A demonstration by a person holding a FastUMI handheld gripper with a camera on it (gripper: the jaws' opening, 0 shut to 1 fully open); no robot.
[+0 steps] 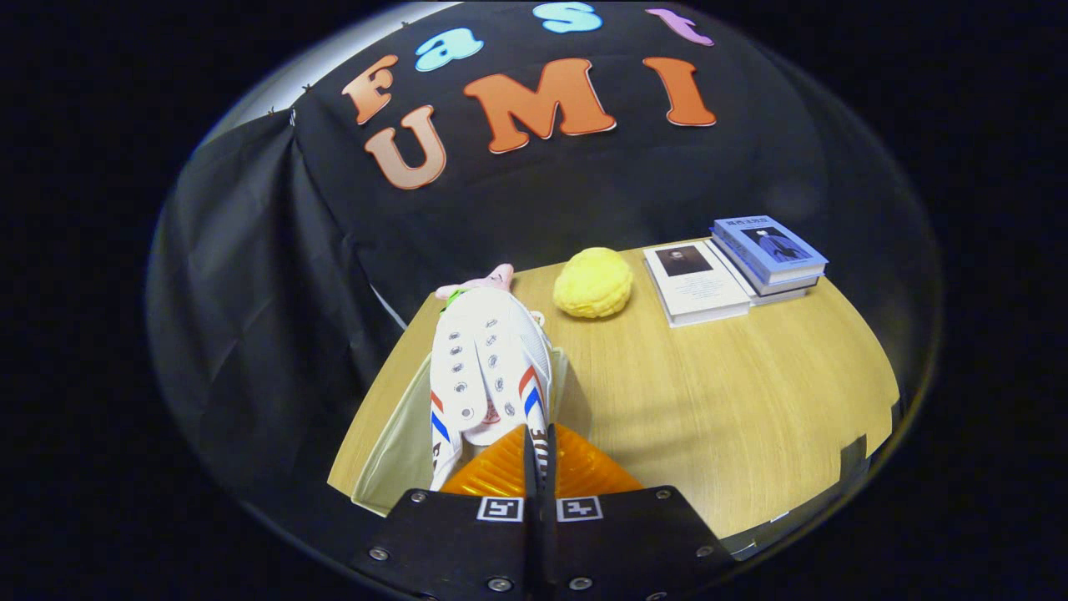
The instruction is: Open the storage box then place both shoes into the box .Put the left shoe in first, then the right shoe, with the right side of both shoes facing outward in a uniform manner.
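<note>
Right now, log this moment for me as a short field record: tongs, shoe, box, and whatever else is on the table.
tongs: tongs closed together, pinching the shoe's heel edge
shoe: white shoe with red and blue stripes, held toe away from the tongs
box: pale storage box beneath the shoe, at the table's edge; lid state unclear
table: wooden table
beyond shoe: yellow plush, pink toy
far side: books

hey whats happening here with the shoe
A person's hand-held gripper is shut on the heel edge of a white shoe, holding it over a pale open storage box at the near left of the wooden table. Farther back lie a yellow plush lump, a pink toy and some books.
</note>
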